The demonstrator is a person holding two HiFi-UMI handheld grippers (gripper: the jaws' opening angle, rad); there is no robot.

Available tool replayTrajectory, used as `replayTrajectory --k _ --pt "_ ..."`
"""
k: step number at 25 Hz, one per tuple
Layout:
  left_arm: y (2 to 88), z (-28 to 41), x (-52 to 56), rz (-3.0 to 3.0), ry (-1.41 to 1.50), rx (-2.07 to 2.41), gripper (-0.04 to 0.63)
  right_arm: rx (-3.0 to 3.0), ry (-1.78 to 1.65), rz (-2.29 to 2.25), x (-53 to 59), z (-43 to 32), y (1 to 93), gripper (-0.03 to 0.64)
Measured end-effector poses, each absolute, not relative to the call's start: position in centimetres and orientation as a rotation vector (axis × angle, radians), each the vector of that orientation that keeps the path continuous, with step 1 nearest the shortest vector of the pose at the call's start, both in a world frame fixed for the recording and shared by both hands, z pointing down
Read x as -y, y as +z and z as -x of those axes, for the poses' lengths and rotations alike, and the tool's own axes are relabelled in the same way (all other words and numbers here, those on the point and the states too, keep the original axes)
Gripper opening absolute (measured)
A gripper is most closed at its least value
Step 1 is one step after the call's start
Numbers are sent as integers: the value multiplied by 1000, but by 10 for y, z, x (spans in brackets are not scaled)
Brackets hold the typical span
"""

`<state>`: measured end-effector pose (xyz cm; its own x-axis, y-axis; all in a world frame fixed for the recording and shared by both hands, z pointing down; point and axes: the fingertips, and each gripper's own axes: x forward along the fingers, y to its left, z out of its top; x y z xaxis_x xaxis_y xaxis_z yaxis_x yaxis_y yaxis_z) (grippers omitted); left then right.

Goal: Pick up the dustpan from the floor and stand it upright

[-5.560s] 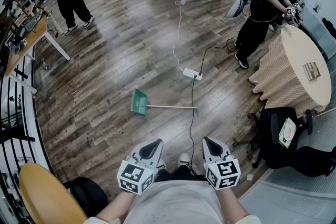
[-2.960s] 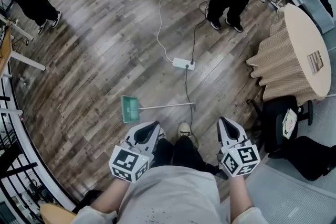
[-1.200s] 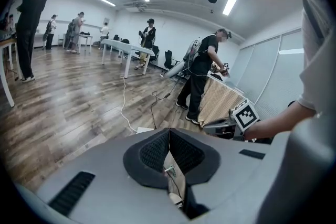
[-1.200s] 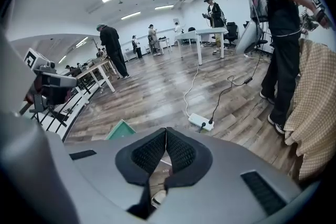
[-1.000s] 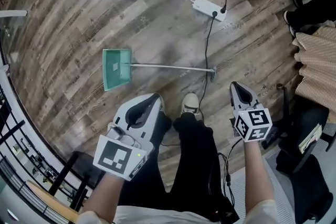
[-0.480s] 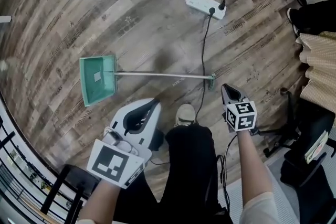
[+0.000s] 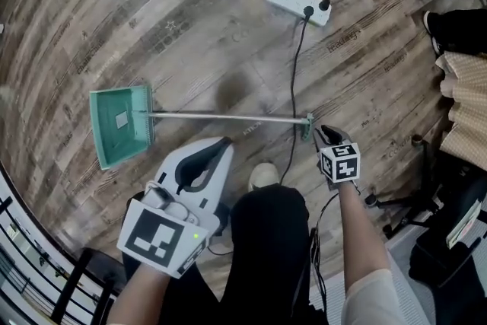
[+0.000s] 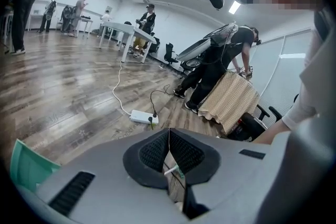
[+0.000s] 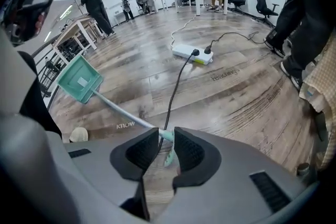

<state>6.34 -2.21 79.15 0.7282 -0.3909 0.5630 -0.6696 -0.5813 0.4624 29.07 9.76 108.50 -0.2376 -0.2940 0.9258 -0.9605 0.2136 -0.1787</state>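
The dustpan lies flat on the wooden floor: a green pan (image 7: 120, 125) at the left and a long silver handle (image 7: 221, 116) that runs right to a green end cap (image 7: 307, 125). My right gripper (image 7: 323, 133) is low over that end cap and pointing steeply down. Its jaws are opening. In the right gripper view the gripper (image 9: 166, 138) has the cap (image 9: 167, 136) between its jaws, and the pads do not press on it. The pan (image 9: 79, 78) shows far left there. My left gripper (image 7: 222, 142) hangs nearer me with its jaws shut and empty (image 8: 169, 132).
A white power strip (image 7: 298, 2) lies beyond the handle. Its black cable (image 7: 293, 87) crosses the handle near the cap. My shoe (image 7: 262, 176) is just below the handle. A cloth-covered table (image 7: 464, 110) and a chair base (image 7: 403, 203) stand at the right. Other people stand further off.
Both grippers have come down toward the floor. The right one sank further, reached the handle's end cap, and its jaws went from shut to apart.
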Motion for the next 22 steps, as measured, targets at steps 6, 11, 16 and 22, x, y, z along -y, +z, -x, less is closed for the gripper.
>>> replayTrajectory --k 6,11,16,22 --pt "808 -65 27 -2257 541 795 25 1637 1114 -1098 -112 -288 1143 137" --pt "823 -66 29 -2268 547 784 25 1611 1074 -1059 -117 -291 1172 140" --pt "832 -69 28 -2305 553 746 25 1569 1077 -1031 -122 -291 1198 139" --pt "825 -71 23 -2315 543 723 25 1557 1013 -1026 -119 -293 1193 101"
